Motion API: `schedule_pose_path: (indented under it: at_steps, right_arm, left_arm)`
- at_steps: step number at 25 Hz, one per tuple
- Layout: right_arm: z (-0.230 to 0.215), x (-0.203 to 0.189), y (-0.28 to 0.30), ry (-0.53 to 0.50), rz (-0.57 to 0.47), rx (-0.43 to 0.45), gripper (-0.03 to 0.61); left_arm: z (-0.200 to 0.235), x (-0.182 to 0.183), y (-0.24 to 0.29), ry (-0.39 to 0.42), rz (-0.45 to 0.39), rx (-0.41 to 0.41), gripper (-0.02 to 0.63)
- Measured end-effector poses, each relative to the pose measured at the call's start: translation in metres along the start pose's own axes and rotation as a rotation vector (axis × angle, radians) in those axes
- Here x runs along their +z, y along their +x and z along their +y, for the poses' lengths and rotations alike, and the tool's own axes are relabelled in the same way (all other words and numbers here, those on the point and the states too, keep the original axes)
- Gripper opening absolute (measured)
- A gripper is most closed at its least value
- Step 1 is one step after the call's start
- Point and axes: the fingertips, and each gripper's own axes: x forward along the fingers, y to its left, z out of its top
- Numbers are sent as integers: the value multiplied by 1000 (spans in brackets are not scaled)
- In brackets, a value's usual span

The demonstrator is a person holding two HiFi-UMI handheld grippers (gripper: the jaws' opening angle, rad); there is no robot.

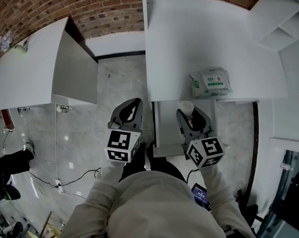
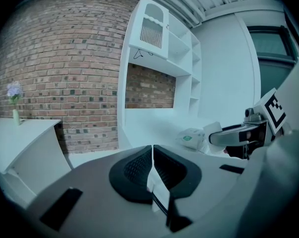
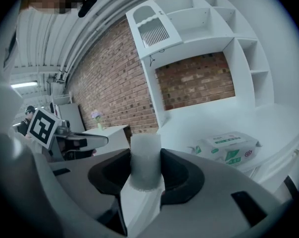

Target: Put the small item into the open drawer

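Tongs, head view: right gripper clamping small frosted white plastic cylinder above open white drawer, likely readying a drop; visible drawer floor showing nothing | left gripper view: left gripper idling, jaws touching, empty | right gripper view: cylinder standing upright between wide-set jaws; green-white wipes pack lying on white desk

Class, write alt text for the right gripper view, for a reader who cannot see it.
The right gripper holds a small white cylinder between its jaws. Behind it, a pack of wipes lies on a white desk before a brick wall.
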Motion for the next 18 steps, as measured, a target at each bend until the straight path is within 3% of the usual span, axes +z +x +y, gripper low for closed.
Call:
schedule_pose_path:
  at_steps: [18]
  right_arm:
    - [-7, -120, 53, -48, 360, 59, 195]
  left_arm:
    - [19, -21, -7, -34, 48, 60, 26]
